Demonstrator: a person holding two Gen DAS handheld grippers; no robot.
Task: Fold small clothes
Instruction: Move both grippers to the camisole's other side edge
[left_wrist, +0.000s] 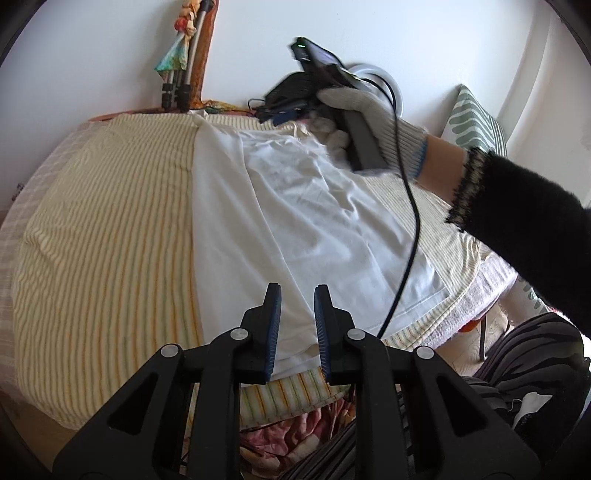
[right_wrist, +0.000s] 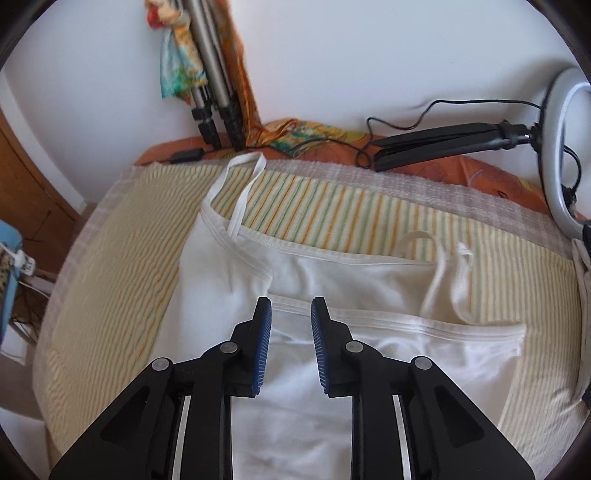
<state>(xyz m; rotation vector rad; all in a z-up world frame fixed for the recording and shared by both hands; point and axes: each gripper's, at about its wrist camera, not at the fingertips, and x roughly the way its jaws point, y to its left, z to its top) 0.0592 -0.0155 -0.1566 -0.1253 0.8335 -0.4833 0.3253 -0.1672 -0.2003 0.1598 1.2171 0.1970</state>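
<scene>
A white strappy top (left_wrist: 295, 206) lies spread on a yellow striped cloth (left_wrist: 103, 229), partly folded lengthwise. My left gripper (left_wrist: 297, 291) is open and empty, just above the top's near hem. My right gripper (right_wrist: 291, 306) is open and empty over the top (right_wrist: 369, 280) near its upper edge, with the thin straps (right_wrist: 447, 280) beyond it. In the left wrist view the right gripper's body (left_wrist: 332, 74) shows at the far end in a gloved hand (left_wrist: 369, 110); its fingers are hidden there.
A black cable (left_wrist: 410, 221) trails from the right gripper across the top. A ring light (right_wrist: 565, 155) on a black stand (right_wrist: 439, 144) lies at the far right. Tripod legs (right_wrist: 214, 92) and a colourful scarf lean against the wall. A patterned pillow (left_wrist: 472, 118) stands at the right.
</scene>
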